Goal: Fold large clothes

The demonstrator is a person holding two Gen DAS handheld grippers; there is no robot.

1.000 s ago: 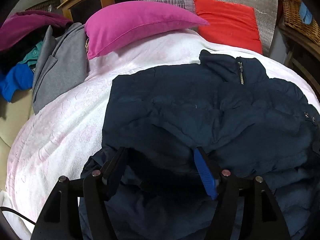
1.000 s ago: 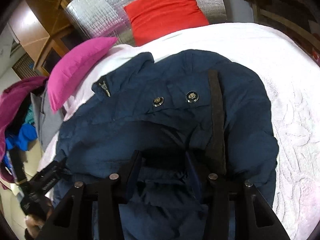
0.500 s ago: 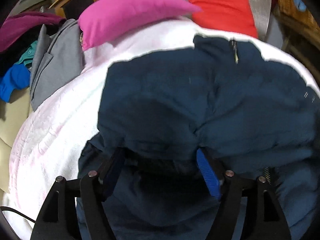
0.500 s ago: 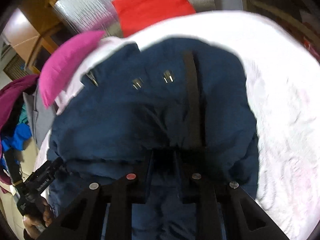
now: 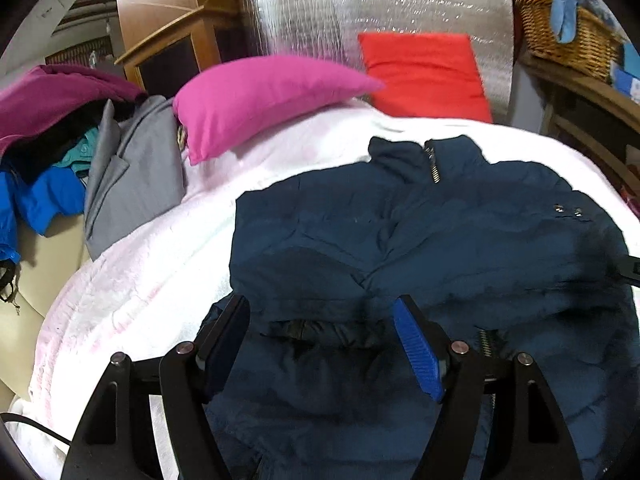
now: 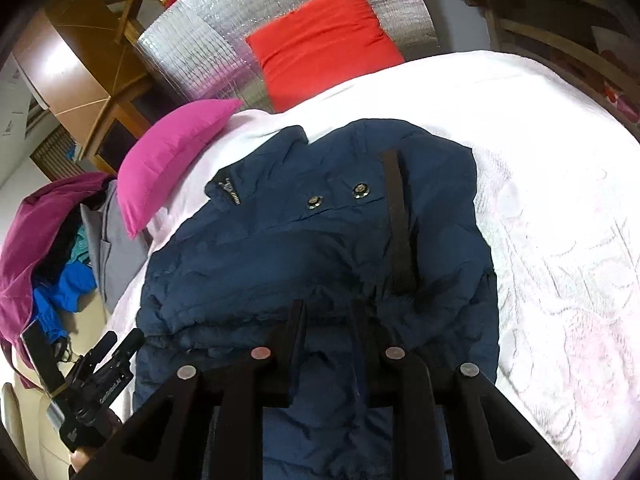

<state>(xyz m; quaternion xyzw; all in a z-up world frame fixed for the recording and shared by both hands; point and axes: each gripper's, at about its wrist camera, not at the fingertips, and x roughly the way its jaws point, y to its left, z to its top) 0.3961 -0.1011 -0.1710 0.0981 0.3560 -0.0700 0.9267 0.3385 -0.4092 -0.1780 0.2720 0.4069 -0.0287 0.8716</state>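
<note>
- The white bedspread (image 5: 132, 280), embossed with a raised swirl pattern and faintly pink in patches, covers the bed.
- The navy puffer jacket (image 5: 460, 240) lies spread on it, quilted and creased, collar toward the pillows, its near hem lifted and bunched at both grippers; a metal zip, two round snap buttons (image 6: 338, 196) and a dark strap (image 6: 400, 224) show.
- A crinkled silver foil panel (image 5: 380, 8) stands behind the bed.
- A magenta pillow (image 5: 264, 96) and a red pillow (image 5: 424, 76), both smooth cloth, lie at the head.
- A grey garment (image 5: 132, 176) with a lapel hangs beside the bed, next to blue and maroon clothes.
- A woven wicker basket (image 5: 568, 44) sits at upper right.
- The left gripper (image 5: 320, 320) points down at the hem, jaws wide with a blue ribbed pad; bunched fabric fills the gap; whether the pads press it I cannot tell.
- The right gripper (image 6: 326, 320), jaws narrow after just widening a little, pinches a fold of hem.
- White lettering on the left gripper's body in the right view is too small to read.
</note>
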